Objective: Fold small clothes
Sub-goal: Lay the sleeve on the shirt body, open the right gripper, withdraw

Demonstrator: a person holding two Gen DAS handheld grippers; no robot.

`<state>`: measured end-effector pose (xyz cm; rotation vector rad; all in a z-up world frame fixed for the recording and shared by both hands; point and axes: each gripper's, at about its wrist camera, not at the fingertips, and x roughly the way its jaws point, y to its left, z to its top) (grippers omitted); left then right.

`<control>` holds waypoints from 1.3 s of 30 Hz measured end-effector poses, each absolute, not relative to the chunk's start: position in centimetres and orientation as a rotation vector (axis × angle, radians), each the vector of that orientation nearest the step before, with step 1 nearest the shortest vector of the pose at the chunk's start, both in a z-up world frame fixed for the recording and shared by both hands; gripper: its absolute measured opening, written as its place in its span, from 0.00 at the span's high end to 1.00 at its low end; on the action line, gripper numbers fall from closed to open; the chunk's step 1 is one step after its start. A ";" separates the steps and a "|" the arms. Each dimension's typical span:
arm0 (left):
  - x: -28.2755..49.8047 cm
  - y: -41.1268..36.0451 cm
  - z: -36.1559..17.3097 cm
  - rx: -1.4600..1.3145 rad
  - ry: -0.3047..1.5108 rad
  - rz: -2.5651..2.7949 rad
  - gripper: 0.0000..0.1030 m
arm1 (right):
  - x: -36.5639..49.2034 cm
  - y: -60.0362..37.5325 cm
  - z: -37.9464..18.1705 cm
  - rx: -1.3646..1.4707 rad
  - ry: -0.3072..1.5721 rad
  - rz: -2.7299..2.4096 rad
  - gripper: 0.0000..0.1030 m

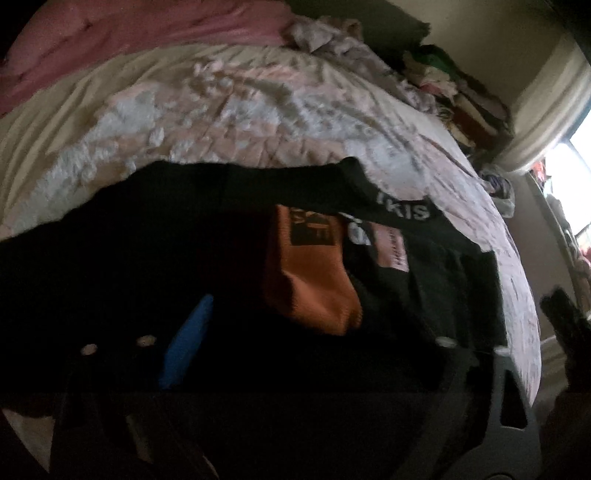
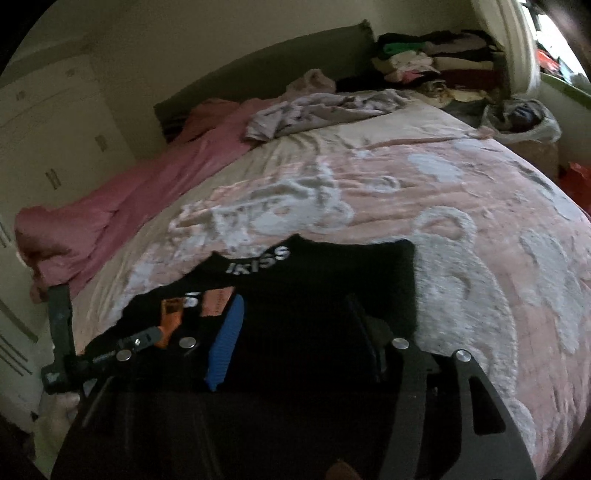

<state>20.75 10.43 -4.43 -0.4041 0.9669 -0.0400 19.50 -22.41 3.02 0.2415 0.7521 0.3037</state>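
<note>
A black garment (image 2: 332,273) with a white-lettered waistband lies flat on the bed (image 2: 461,192), an orange tag (image 1: 310,273) showing on it.

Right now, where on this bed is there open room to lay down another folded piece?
The widest free patch is the pink patterned blanket beyond and right of the black garment. A beige strip lies between the pink sheet and the pattern. The far end is crowded: the crumpled lilac cloth and the stacked clothes.

Pink patterned bed (image 2: 443,192), white wardrobe (image 2: 48,122), bright window (image 1: 572,166), beige wall (image 2: 221,33)
</note>
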 end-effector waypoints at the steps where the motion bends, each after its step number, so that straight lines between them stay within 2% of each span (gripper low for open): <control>1: 21.1 10.5 -4.9 -0.416 0.979 -0.030 0.31 | 19.4 -22.6 3.0 0.237 0.751 0.296 0.46; 3: 21.5 10.3 -5.2 -0.413 0.974 -0.014 0.40 | 19.0 -23.4 2.8 0.214 0.747 0.260 0.46; 5: 21.7 9.7 -5.2 -0.390 0.965 0.005 0.86 | 18.9 -24.0 2.7 0.202 0.747 0.241 0.46; 8: 21.3 9.0 -4.4 -0.351 0.933 -0.014 0.93 | 18.6 -25.0 2.4 0.196 0.751 0.212 0.46; 13: 19.7 9.5 -2.1 -0.275 0.852 0.004 0.92 | 18.5 -25.5 1.7 0.170 0.760 0.187 0.45; 15: 19.7 9.7 -2.3 -0.249 0.877 0.008 0.80 | 18.7 -25.0 1.4 0.149 0.767 0.193 0.46; 16: 19.3 10.0 -2.3 -0.240 0.878 0.027 0.71 | 18.8 -24.5 1.2 0.138 0.775 0.202 0.46; 20: 18.1 9.9 -1.1 -0.193 0.827 0.055 0.70 | 19.4 -22.2 0.0 0.080 0.810 0.252 0.45; 23: 18.1 8.8 -0.7 -0.144 0.824 0.044 0.65 | 20.1 -20.0 -1.1 0.027 0.838 0.294 0.45; 28: 19.7 7.3 -3.0 -0.086 0.919 0.042 0.63 | 21.1 -18.4 -3.0 -0.021 0.892 0.301 0.45; 32: 20.1 7.6 -4.8 -0.089 0.954 0.060 0.55 | 21.7 -18.3 -5.0 -0.046 0.957 0.263 0.45; 39: 19.3 8.1 -4.4 -0.114 0.941 0.049 0.54 | 21.4 -18.2 -5.1 -0.054 0.952 0.255 0.43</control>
